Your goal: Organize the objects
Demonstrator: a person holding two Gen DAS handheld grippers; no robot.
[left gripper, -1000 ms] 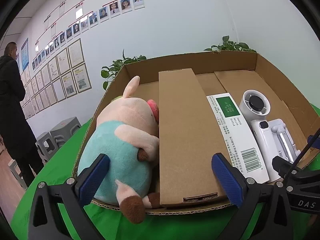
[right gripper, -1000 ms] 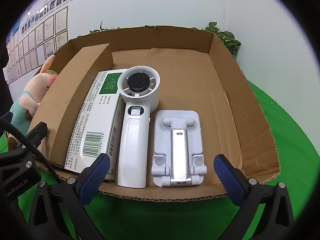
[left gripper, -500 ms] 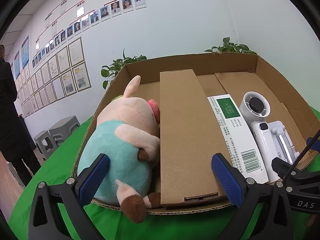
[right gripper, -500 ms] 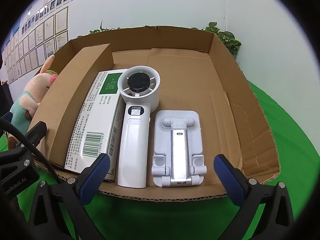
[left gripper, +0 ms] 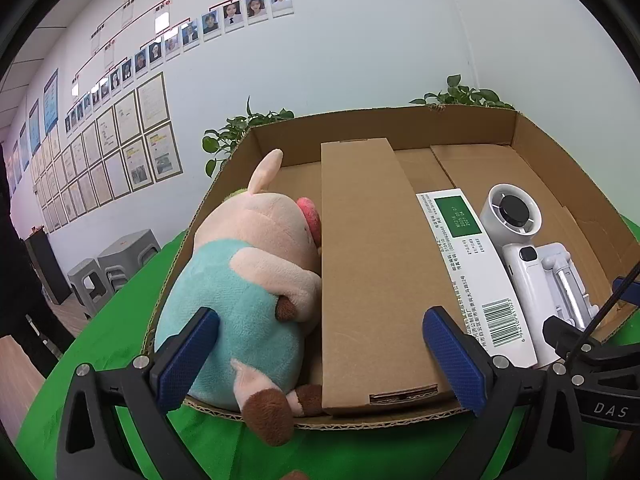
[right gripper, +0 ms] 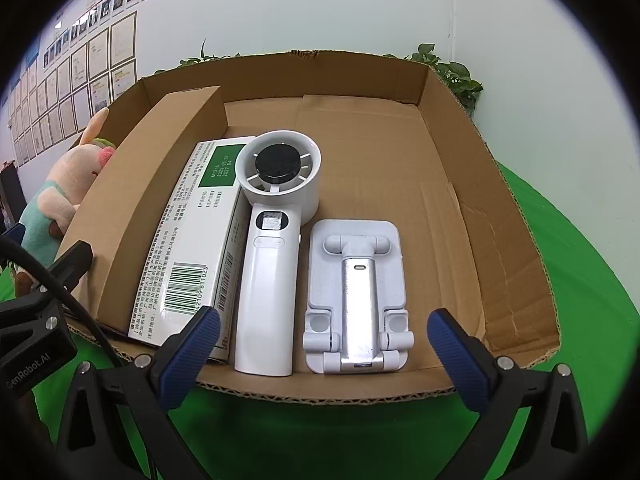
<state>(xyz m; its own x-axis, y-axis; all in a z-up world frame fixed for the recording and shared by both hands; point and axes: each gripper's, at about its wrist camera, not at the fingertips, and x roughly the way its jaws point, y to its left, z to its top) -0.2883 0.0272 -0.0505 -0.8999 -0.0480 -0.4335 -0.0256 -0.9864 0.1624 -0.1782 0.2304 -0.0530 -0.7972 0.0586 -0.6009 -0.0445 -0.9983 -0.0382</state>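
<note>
A shallow cardboard tray [left gripper: 400, 122] [right gripper: 452, 108] sits on a green cloth. From left to right it holds a plush pig [left gripper: 248, 276] [right gripper: 60, 200] in a teal shirt, a long brown carton [left gripper: 372, 264] [right gripper: 148, 184], a white and green box [left gripper: 476, 268] [right gripper: 200, 240], a white handheld fan [left gripper: 516, 232] [right gripper: 276, 240] and a white folding phone stand [left gripper: 564, 276] [right gripper: 356, 296]. My left gripper [left gripper: 320, 358] is open at the tray's near edge, before the pig and carton. My right gripper [right gripper: 324, 356] is open before the fan and stand. Neither holds anything.
Potted plants [left gripper: 236, 136] [right gripper: 452, 76] stand behind the tray against a white wall hung with framed papers [left gripper: 120, 156]. Grey stools [left gripper: 112, 264] sit on the floor at the left. A dark-clothed person [left gripper: 16, 280] shows at the far left edge. The tray's right half [right gripper: 400, 160] is bare cardboard.
The person at the left has walked further out of the left wrist view. Both grippers and all the tray's contents have stayed put.
</note>
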